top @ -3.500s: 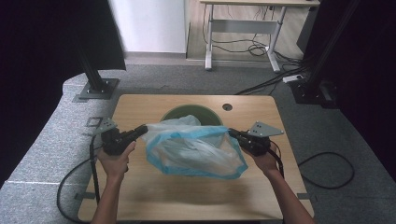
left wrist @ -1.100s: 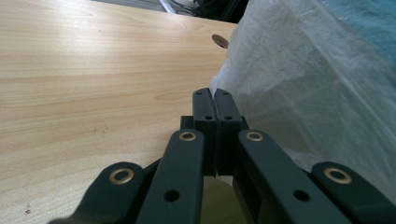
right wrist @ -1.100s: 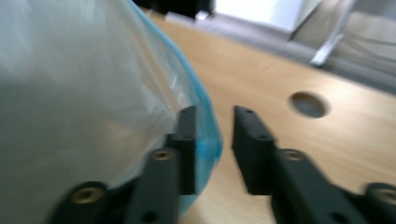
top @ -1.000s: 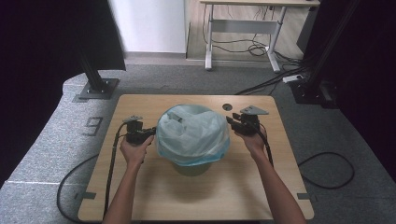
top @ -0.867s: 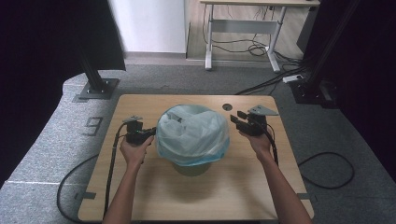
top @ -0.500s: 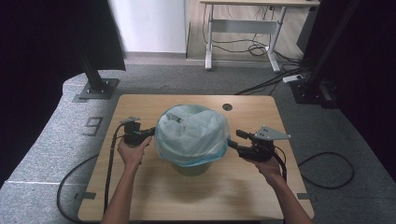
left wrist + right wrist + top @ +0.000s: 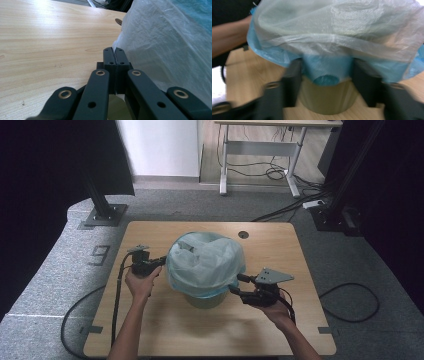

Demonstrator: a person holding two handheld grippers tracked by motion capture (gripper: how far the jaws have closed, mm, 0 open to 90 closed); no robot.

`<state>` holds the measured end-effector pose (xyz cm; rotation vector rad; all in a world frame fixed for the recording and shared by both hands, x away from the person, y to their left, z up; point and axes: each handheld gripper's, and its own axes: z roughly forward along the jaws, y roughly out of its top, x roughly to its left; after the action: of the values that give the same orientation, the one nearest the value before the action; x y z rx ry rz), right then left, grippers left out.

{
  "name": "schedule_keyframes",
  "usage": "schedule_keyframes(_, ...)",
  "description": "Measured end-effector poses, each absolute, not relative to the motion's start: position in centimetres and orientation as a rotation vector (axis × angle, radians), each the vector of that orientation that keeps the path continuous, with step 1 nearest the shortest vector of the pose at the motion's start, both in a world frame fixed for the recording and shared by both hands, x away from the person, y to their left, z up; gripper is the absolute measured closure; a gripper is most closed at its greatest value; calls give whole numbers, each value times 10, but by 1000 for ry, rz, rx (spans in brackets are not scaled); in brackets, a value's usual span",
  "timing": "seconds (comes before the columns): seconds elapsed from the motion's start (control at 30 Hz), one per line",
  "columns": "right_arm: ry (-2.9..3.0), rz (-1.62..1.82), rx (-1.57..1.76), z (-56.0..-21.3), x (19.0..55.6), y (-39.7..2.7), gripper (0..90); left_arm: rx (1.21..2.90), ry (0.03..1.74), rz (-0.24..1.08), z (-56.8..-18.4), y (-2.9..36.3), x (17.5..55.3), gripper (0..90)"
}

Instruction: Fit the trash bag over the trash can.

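A light blue plastic bag (image 7: 205,262) is draped over an olive-green bin (image 7: 202,301) in the middle of the wooden table (image 7: 165,330). My left gripper (image 7: 161,260) is at the bag's left side, shut on a fold of its edge; in the left gripper view the jaws (image 7: 115,50) meet on the thin film of the bag (image 7: 162,45). My right gripper (image 7: 235,284) is low at the bag's front right and stands open. In the blurred right gripper view its jaws (image 7: 325,67) straddle the bag's (image 7: 332,30) blue hem above the bin (image 7: 327,96).
A round hole (image 7: 243,234) sits in the table's far edge. Black stand bases (image 7: 102,215) and cables (image 7: 350,305) lie on the grey carpet around the table. A desk frame (image 7: 260,155) stands at the back. The person's forearm (image 7: 229,32) crosses behind the bin.
The bag, earlier stretched in the air between both grippers, now covers the bin. My right gripper left the bag's upper right rim and dropped toward the front hem. The left gripper stayed put.
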<state>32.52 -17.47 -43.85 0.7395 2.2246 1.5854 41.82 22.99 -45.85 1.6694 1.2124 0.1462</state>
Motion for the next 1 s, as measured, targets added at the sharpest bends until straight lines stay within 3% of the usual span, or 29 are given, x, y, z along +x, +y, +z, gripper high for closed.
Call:
schedule_keyframes(0.13, 2196, 1597, 699, -442, 323, -175, 876, 1664, 1213, 153, -459, 231, 417, 900)
schedule_keyframes(0.17, 2188, 1602, 697, -443, 322, -176, 887, 1662, 1213, 156, -459, 232, 417, 900)
schedule_keyframes(1.0, 2389, 1521, 734, -513, 331, -174, 891, 1734, 1244, 93, -496, 220, 421, 900)
